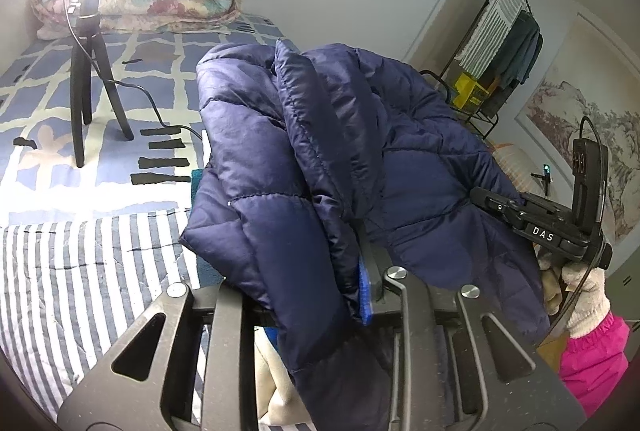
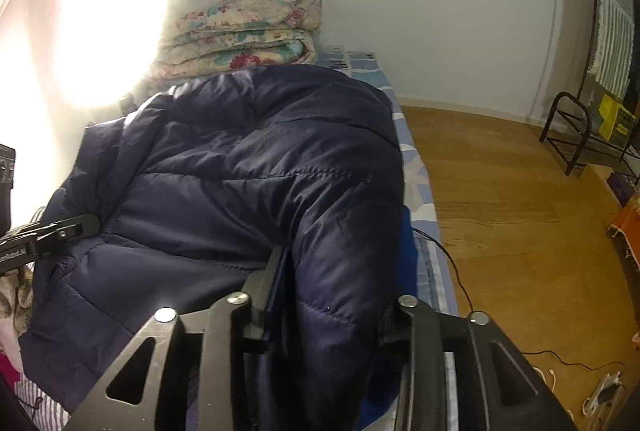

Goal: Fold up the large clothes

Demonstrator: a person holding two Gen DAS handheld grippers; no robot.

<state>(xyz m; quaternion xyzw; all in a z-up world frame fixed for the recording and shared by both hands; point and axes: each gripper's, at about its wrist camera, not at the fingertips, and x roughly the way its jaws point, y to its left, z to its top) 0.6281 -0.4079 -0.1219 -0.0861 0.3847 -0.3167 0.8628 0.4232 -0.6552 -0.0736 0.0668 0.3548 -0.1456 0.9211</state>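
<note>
On the bed [image 1: 100,263], a navy jacket [image 1: 320,151] lies bunched.

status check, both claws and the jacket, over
Left claw and right claw: jacket folds between jaws, grip unclear. Jacket bunched on bed. Tripod stands beyond, clear.

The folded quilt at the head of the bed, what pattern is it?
Floral, on cream: the folded quilt shows best in the right wrist view.

The navy jacket [image 1: 328,167] drapes over the left gripper [image 1: 320,295], hiding its fingertips. Glare [image 2: 108,23] washes out the wall beside the folded quilt [image 2: 248,31].
</note>
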